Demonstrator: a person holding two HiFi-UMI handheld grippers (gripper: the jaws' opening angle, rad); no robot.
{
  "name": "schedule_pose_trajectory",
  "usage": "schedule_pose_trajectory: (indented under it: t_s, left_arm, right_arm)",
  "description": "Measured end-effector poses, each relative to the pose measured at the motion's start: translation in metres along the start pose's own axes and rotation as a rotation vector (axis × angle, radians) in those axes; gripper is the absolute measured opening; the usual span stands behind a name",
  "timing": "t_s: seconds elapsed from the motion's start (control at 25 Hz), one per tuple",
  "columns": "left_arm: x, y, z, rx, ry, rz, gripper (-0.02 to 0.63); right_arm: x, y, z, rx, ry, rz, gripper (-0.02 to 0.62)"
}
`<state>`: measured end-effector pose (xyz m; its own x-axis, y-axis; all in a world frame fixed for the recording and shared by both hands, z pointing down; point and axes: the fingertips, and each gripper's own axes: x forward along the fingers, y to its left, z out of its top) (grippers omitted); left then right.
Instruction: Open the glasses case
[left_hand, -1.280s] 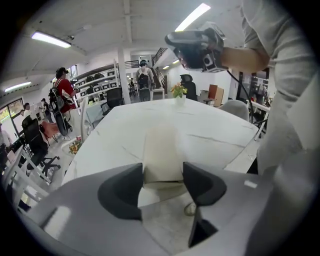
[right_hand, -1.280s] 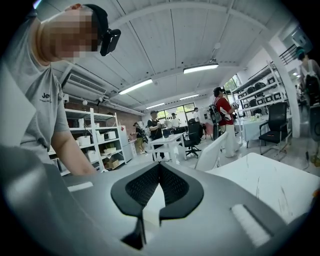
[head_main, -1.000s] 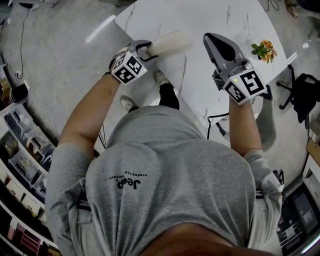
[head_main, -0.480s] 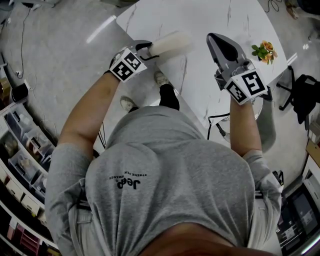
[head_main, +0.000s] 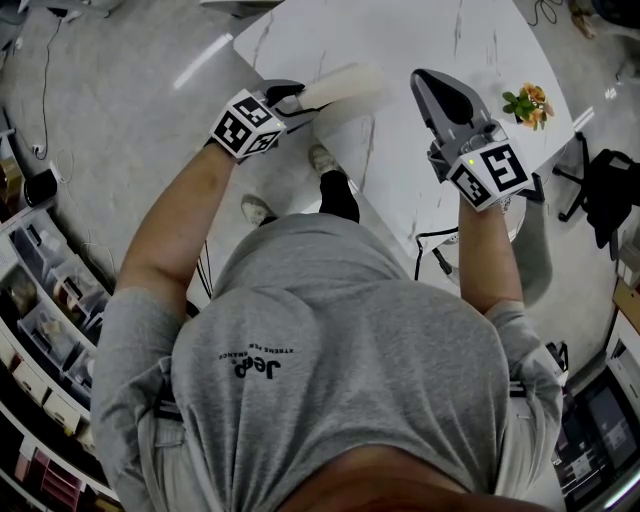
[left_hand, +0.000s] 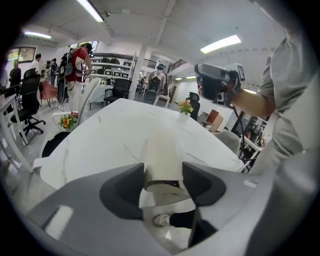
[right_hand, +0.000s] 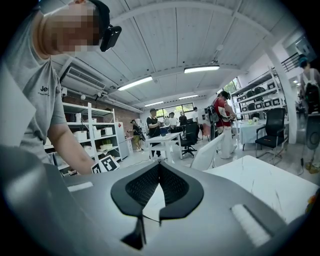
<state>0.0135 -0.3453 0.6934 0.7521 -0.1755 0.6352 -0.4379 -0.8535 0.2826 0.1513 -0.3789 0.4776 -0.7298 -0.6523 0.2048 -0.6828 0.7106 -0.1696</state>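
Head view first: left claw (head_main: 297, 100) is clamped on the near end of the glasses case (head_main: 345, 85), a cream tube-ish thing that sticks out ahead of the claw over the corner of the white table (head_main: 420, 40). My guess is it's gripped at one end so the rest is free for the other claw to work the lid. That forearm reaches forward with the wrist rolled and the marker cube (head_main: 245, 127) tipped outward. Right claw (head_main: 432, 85) sits off to the right of the case, well apart from it, with its jaws together and the arm stretched straight ahead (parked, by the look of it).

Left gripper view: both pads press on the sides of the case, which runs straight away from the claw above the tabletop. The held end hangs past the table edge, with a shoe (left_hand: 161, 220) on the floor below. I can't tell if the far end actually rests on the top. The right claw (left_hand: 216, 82) floats up ahead and to the right.

Right gripper view: jaws are closed on each other with nothing between them, pointing nearly level across the table. The left claw's cube shows low to the left. I'd say the case is not yet opened.
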Motion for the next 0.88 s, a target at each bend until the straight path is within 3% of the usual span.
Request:
schedule_pose_trajectory:
  t_s: [0.2, 0.4, 0.6, 0.88]
  left_arm:
    - [-0.003, 0.005, -0.001, -0.137, -0.034, -0.041, 0.288]
    - [-0.009, 0.014, -0.002, -0.232, -0.071, -0.030, 0.262]
    - [-0.015, 0.028, 0.004, -0.233, -0.093, 0.038, 0.205]
    - [-0.027, 0.046, 0.002, -0.195, -0.096, 0.133, 0.175]
  right_arm:
    - [0.002, 0.001, -0.001, -0.003, 0.006, 0.001, 0.002]
    - [0.005, 0.003, 0.000, -0.001, 0.006, 0.005, 0.002]
    - [0.008, 0.006, 0.000, 0.001, 0.006, 0.012, 0.002]
    - [0.010, 0.006, 0.001, -0.005, 0.008, 0.012, 0.002]
